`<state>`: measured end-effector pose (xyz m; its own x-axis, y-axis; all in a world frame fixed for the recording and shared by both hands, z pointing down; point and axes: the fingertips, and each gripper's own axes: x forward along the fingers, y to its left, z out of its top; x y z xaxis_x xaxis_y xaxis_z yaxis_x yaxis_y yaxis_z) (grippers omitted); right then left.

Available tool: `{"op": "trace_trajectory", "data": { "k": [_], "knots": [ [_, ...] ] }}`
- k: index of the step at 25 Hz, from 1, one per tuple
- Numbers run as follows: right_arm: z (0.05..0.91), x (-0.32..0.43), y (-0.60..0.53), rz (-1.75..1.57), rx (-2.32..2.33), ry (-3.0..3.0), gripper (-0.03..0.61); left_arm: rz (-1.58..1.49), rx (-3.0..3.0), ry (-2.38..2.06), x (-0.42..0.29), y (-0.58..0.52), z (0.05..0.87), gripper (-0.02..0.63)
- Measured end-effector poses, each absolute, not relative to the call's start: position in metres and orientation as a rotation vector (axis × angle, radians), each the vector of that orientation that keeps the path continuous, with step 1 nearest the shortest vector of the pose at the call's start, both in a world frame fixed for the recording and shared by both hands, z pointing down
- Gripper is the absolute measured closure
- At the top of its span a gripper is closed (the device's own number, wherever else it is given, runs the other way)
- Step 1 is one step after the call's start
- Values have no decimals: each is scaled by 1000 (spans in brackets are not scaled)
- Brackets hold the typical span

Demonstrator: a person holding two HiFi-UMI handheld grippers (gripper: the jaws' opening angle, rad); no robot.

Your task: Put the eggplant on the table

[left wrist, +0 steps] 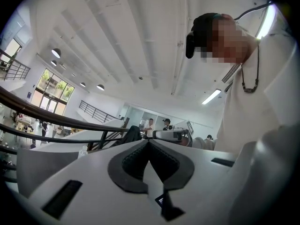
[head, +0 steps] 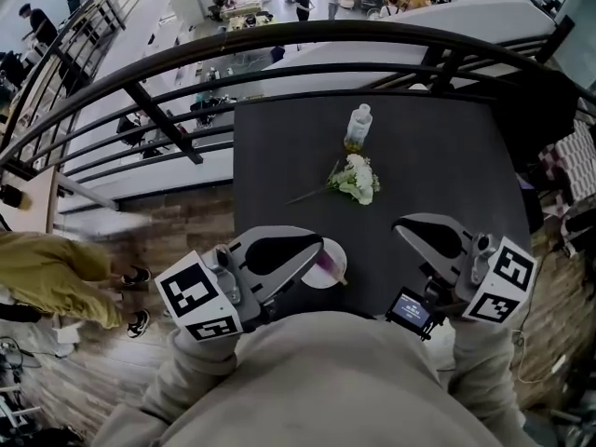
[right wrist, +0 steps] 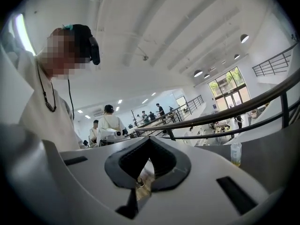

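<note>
While our left gripper [head: 315, 244] and right gripper [head: 402, 224] were closed on nothing by the table's [head: 438, 156] near edge, the eggplant [head: 328, 266] lay there on a plate [head: 333, 248], and we guessed it was slippery, best held round the middle.

A bottle [head: 358, 127] stands just behind white flowers [head: 355, 179]

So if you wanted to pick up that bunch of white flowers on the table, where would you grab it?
Probably by the thin stem, not the blooms. The bunch of white flowers lies flat on the dark table, its stem trailing toward the near left, clear of the bottle. Coming down from above with the left claw, closing across the stem, looks simplest.
</note>
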<state>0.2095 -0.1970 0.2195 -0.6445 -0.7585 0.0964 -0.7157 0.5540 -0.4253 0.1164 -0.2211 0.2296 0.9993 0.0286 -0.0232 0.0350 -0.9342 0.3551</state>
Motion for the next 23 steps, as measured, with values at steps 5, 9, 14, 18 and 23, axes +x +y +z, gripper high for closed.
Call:
{"op": "trace_trajectory", "data": {
  "k": [5,9,14,18,23],
  "knots": [
    [219,205,-200,-670,-1259,2685,565,-47,2784,29,115,-220,227,609],
    [215,199,-197,-675,-1224,2690,566,-39,2775,6,110,-219,232,609],
    [210,198,-198,-668,-1215,2722,566,-17,2767,-5,109,-219,237,609],
    [207,198,-199,-658,-1213,2728,565,-6,2772,-8,107,-222,236,609],
    [211,183,-191,-653,-1232,2751,565,-2,2783,-1,91,-216,235,609]
  ]
}}
